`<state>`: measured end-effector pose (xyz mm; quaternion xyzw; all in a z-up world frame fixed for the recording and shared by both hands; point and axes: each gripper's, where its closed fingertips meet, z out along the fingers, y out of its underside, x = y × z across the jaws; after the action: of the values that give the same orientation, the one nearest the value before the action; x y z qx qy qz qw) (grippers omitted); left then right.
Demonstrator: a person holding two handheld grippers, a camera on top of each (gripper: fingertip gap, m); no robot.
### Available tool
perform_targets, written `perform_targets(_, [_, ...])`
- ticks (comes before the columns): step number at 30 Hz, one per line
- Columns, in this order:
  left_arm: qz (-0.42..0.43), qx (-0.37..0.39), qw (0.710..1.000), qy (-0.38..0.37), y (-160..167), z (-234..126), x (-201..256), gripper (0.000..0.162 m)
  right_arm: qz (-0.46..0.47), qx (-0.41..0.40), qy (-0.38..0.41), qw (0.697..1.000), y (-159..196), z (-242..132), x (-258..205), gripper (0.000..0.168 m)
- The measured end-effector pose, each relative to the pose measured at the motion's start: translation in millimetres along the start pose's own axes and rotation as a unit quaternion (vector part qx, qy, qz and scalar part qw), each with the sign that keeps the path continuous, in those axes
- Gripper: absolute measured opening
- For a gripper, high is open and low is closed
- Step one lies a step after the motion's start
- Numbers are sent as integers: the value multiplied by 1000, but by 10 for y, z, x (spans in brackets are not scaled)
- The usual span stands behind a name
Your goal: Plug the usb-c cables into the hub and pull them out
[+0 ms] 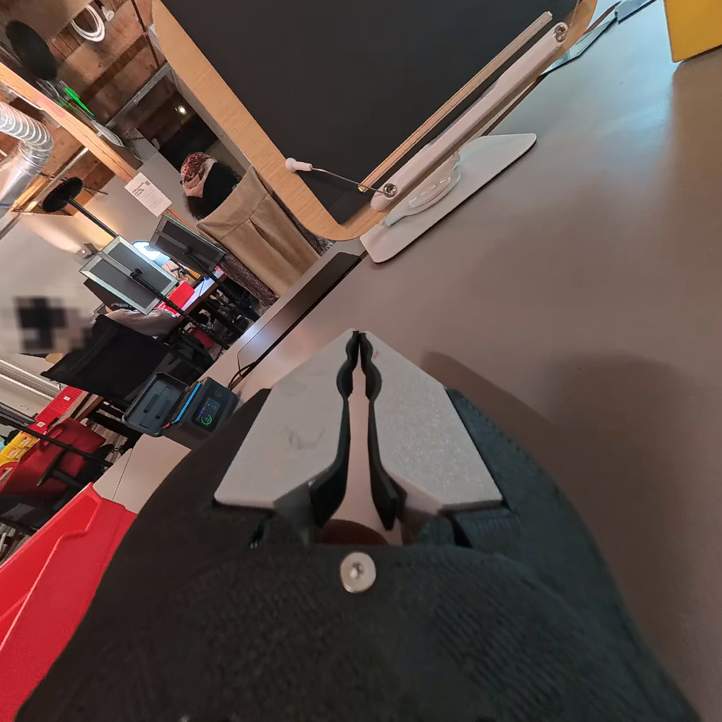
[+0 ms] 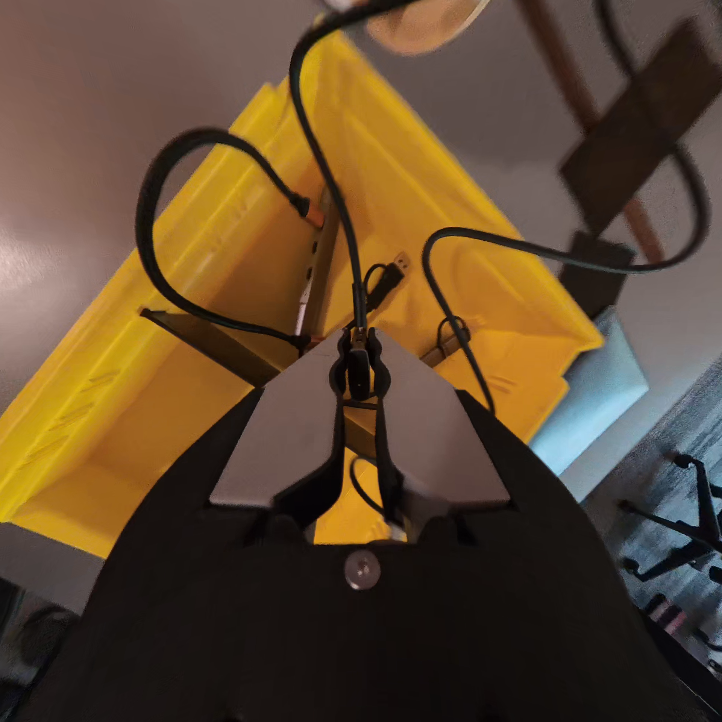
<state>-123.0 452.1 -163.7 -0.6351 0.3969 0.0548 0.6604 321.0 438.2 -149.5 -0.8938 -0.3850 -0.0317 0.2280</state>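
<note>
Progress looks partial: the right tool (image 2: pixel 359 344) pinches the plug of a black usb-c cable (image 2: pixel 312 129) just beside the grey hub (image 2: pixel 318 258), which lies in a yellow bin (image 2: pixel 164 351); another cable with an orange-collared plug (image 2: pixel 312 217) seems seated in the hub (blur makes this uncertain), and others lie loose. Only the left wrist view shows the left tool (image 1: pixel 360 336), pressed together on nothing, over the bare brown worktop (image 1: pixel 566 293), with no cable or hub in sight.

Brown table (image 1: pixel 586 312), wooden beams (image 1: pixel 70 113), metal duct (image 1: pixel 23 144).
</note>
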Motion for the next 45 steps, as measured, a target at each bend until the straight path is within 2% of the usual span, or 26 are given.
perform_targets(5, [12,-4,1000,5,15,10,30,0,33,-11,-35,999,-85,88,-70,10])
perform_targets(10, [17,-9,1000,11,33,17,46,0,62,-45,-97,992,93,36,-229,28])
perform_targets(15, [20,-11,1000,12,38,16,55,0,131,117,-170,970,-237,-470,-263,28])
perform_targets(19, [13,-11,1000,10,39,18,39,0,200,263,-242,912,-548,-1061,-239,35])
perform_targets(22, [-6,-6,1000,5,26,7,-7,0,204,347,-237,884,-777,-1399,-348,39])
perform_targets(25, [-7,-5,1000,-1,23,1,-22,0,173,387,-228,876,-1041,-1564,-787,51])
perform_targets(27, [0,-5,1000,-2,24,-2,-11,0,137,426,-230,864,-1260,-1676,-1234,48])
perform_targets(29, [7,-5,1000,-6,28,-3,-10,0,102,469,-258,839,-1481,-1748,-1762,42])
perform_targets(32, [10,-24,999,-36,100,0,-114,0,81,487,-323,807,-1732,-1516,-2507,40])
perform_targets(33, [8,-40,997,-59,160,-1,-197,0,76,476,-332,810,-1793,-1314,-2694,40])
perform_targets(35, [7,-58,995,-86,246,-14,-314,0,70,451,-293,840,-1907,-743,-2852,39])
perform_targets(37, [3,-59,994,-96,263,-24,-364,0,64,427,-238,870,-1980,-171,-2833,37])
perform_targets(39, [-3,-57,993,-100,263,-30,-386,0,67,409,-200,888,-1993,240,-2719,34])
perform_targets(40, [-4,-57,994,-98,263,-32,-386,0,67,403,-191,893,-1992,354,-2662,33])
perform_targets(42, [-2,-57,994,-96,271,-29,-387,0,64,383,-184,903,-1980,466,-2577,40])
perform_targets(45, [9,-66,993,-93,308,-5,-384,0,73,388,-164,904,-1959,529,-2498,39])
